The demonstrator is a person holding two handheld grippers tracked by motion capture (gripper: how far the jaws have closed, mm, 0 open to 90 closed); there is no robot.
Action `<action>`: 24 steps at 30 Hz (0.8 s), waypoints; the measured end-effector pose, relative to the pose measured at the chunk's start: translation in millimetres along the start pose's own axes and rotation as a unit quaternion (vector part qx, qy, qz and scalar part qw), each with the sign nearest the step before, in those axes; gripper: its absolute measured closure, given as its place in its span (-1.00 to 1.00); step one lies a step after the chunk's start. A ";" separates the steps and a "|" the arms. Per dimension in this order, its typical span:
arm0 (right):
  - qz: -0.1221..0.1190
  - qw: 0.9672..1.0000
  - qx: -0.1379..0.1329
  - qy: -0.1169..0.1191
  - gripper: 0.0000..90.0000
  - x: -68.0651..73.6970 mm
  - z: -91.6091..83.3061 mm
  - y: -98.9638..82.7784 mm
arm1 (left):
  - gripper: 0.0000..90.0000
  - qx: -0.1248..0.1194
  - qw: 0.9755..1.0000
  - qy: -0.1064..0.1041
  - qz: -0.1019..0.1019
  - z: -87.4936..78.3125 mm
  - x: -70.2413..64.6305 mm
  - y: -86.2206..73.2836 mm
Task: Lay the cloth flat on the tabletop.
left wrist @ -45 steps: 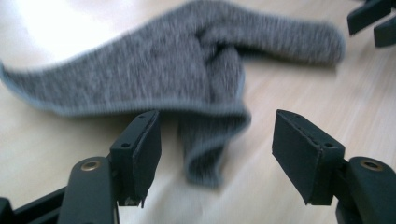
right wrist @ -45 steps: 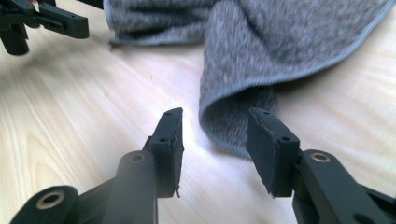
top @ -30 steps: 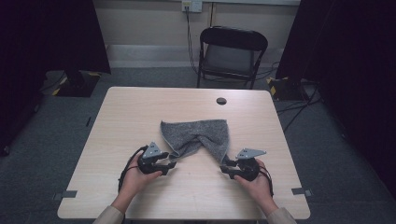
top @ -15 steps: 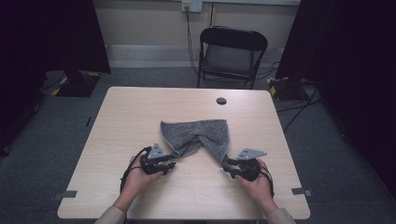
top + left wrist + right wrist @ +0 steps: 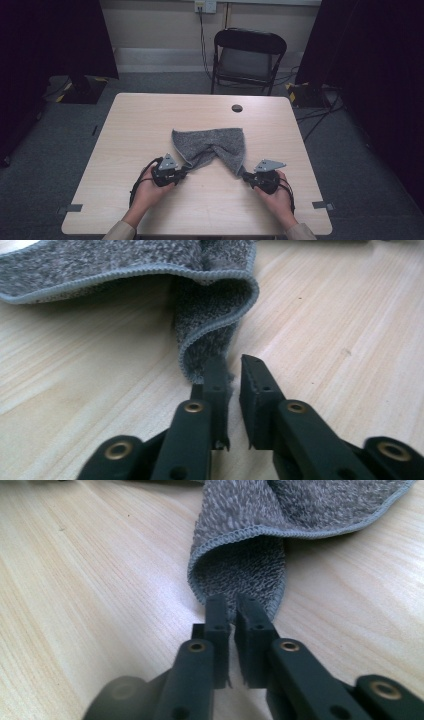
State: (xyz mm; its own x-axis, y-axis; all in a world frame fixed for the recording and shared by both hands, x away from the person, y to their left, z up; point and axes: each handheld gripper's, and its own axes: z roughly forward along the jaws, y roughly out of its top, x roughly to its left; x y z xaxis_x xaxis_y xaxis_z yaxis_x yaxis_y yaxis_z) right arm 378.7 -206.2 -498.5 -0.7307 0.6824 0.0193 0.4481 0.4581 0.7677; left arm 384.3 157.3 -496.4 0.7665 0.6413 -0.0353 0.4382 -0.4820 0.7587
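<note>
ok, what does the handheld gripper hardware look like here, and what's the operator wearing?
Both the left gripper and the right gripper are black two-jaw units with brass-coloured pivot rivets. Each carries a grey three-cornered plate on top. A black cable loops from the left one. The sleeves are beige.

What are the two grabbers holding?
The grey towel: left gripper and right gripper each pinch a near corner.

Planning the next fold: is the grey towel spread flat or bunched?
Bunched: the grey towel pinches together mid-cloth, its near corners pulled apart, edges curling over in both gripper views.
</note>
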 end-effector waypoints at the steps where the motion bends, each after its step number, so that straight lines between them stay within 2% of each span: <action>1: -0.001 1.000 0.000 -0.005 0.98 1.2 -0.1 0.0 | 0.90 0.001 1.000 -0.001 -0.002 -0.1 -0.4 0.1; 4: -0.005 1.000 0.000 -0.010 1.00 4.2 1.0 0.8 | 0.99 0.001 1.000 -0.003 -0.009 -0.2 -1.3 -0.2; 6: 0.005 1.000 -0.001 -0.009 1.00 3.6 1.3 1.0 | 1.00 0.003 1.000 -0.002 -0.004 -0.2 -1.8 0.5; 11: 0.017 1.000 -0.001 -0.007 1.00 2.9 0.4 0.7 | 1.00 0.013 1.000 -0.004 -0.009 -1.9 -2.2 2.1; 17: 0.021 1.000 -0.003 -0.001 1.00 -1.3 -9.4 1.7 | 1.00 0.022 1.000 -0.011 -0.016 -8.3 0.1 0.5; 22: 0.041 0.999 -0.017 -0.003 1.00 -10.3 -21.5 0.1 | 1.00 0.015 1.000 -0.010 -0.011 -18.3 3.4 1.9; 24: 0.041 0.999 -0.014 0.008 1.00 -13.2 -21.7 0.2 | 1.00 0.005 1.000 -0.004 -0.007 -19.5 3.0 3.0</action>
State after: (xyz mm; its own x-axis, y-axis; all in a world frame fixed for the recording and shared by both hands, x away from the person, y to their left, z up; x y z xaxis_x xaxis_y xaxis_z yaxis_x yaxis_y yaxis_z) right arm 377.3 -227.5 -484.7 -0.7007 0.7075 0.0922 0.4922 0.3857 0.7804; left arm 378.8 169.4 -481.6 0.7645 0.6425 -0.0515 0.4531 -0.4789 0.7519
